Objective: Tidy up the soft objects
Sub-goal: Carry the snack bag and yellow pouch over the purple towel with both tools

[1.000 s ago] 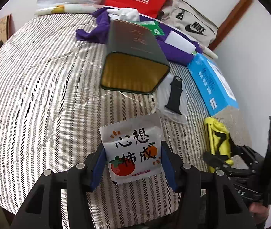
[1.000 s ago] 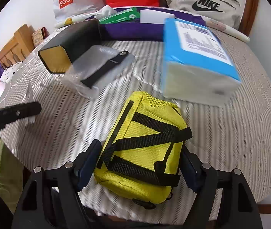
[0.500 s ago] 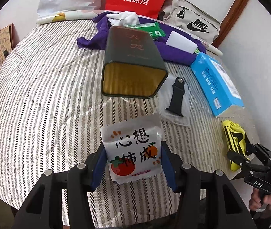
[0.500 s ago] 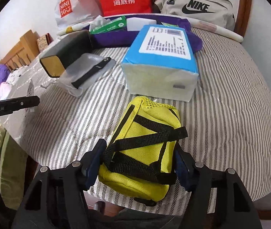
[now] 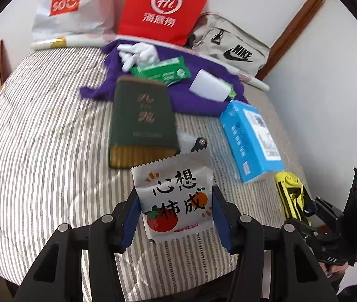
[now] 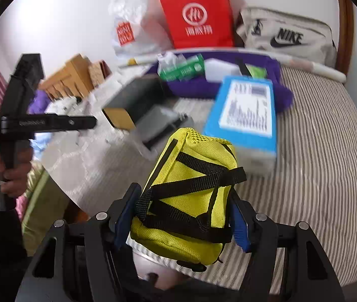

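My left gripper (image 5: 174, 216) is shut on a white snack packet (image 5: 176, 198) with a tomato print and holds it above the striped bed (image 5: 40, 151). My right gripper (image 6: 182, 216) is shut on a yellow pouch (image 6: 188, 201) with black straps, lifted over the bed's near edge; the pouch also shows at the right of the left wrist view (image 5: 290, 193). The left gripper appears at the left of the right wrist view (image 6: 52, 123), side on.
On the bed lie a dark green tin (image 5: 142, 123), a blue box (image 5: 251, 138), a bagged watch strap (image 6: 163, 125) and a purple cloth (image 5: 198, 95) bearing a green pack (image 5: 162, 71). A red bag (image 5: 164, 10), a Miniso bag (image 5: 65, 7) and a Nike bag (image 5: 231, 50) stand behind.
Both grippers have risen with their loads. The snack packet and the yellow pouch are lifted higher off the bed, and both views tilt up toward the wall.
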Demonstrator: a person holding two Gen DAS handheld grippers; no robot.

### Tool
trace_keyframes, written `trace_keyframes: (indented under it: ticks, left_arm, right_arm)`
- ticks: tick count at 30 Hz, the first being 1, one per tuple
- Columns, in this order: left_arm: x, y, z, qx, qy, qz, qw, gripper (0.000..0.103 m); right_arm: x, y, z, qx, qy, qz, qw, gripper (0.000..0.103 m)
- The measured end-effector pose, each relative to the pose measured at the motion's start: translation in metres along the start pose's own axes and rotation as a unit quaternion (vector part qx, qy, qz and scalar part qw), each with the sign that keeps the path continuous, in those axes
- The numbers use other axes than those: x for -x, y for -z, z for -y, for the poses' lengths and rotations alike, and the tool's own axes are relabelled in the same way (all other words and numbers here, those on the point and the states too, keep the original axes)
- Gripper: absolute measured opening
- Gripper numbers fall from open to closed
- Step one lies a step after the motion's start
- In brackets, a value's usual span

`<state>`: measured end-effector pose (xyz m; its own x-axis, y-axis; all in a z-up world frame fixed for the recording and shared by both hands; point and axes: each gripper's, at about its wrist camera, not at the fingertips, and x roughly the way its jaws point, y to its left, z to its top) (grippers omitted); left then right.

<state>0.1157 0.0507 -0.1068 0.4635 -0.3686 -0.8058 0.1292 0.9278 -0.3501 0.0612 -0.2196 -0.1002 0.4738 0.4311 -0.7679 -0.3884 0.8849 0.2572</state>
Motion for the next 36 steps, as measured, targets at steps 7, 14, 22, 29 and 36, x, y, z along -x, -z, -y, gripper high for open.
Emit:
trace_keyframes:
  ticks: [7,14,22,29,36]
  left_arm:
    - [0.004,-0.036,0.003,-0.005,-0.014,0.009,0.9998,0.051]
    - [-0.002,-0.072,-0.002,0.006,-0.022,0.014,0.9997,0.051]
    - [-0.018,-0.122,-0.01,0.016,-0.029,0.018,0.9993,0.051]
    - [-0.04,-0.148,-0.022,0.037,-0.029,0.012,0.9988,0.051]
    - [-0.074,-0.172,-0.037,0.047,-0.026,-0.013,0.9985,0.051]
  right_arm:
    - [0.001,-0.042,0.012,0.002,0.011,0.029,1.0,0.065]
    - [-0.004,-0.092,0.031,-0.004,0.043,0.048,0.998,0.065]
    - [-0.016,-0.146,0.056,-0.004,0.059,0.076,0.995,0.065]
    - [-0.044,-0.191,0.081,0.002,0.075,0.074,0.994,0.065]
    - [-0.09,-0.221,0.108,-0.004,0.072,0.038,0.997,0.065]
